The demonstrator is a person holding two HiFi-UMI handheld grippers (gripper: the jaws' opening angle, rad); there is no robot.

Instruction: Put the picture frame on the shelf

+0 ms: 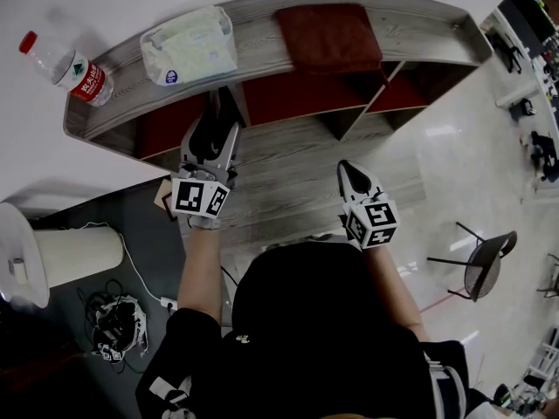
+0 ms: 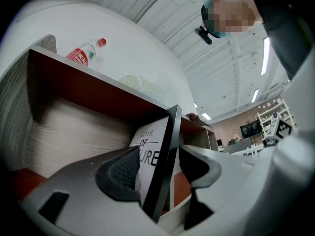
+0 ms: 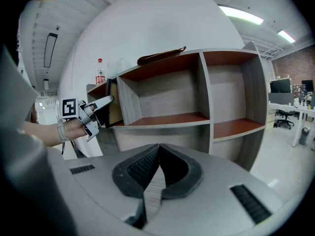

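A black-edged picture frame [image 2: 151, 149] with printed words stands upright in the leftmost compartment of the grey wooden shelf [image 2: 74, 127]. My left gripper [image 2: 158, 154] reaches into that compartment with the frame between its wide jaws. The right-hand pad stands clear of the frame's edge, so the gripper is open. In the right gripper view the left gripper [image 3: 101, 103] is at the shelf's [image 3: 206, 117] left end, with the frame's brown back [image 3: 116, 108] behind it. My right gripper [image 3: 158, 149] is shut and empty, held back in front of the shelf [image 1: 306, 138].
On the shelf top lie a water bottle [image 1: 74, 70], a pack of wipes [image 1: 190, 46] and a dark red cloth [image 1: 330, 35]. The middle and right compartments hold nothing. A white round stand [image 1: 26, 251] and cables [image 1: 118, 321] are at the left, a chair [image 1: 480, 264] at the right.
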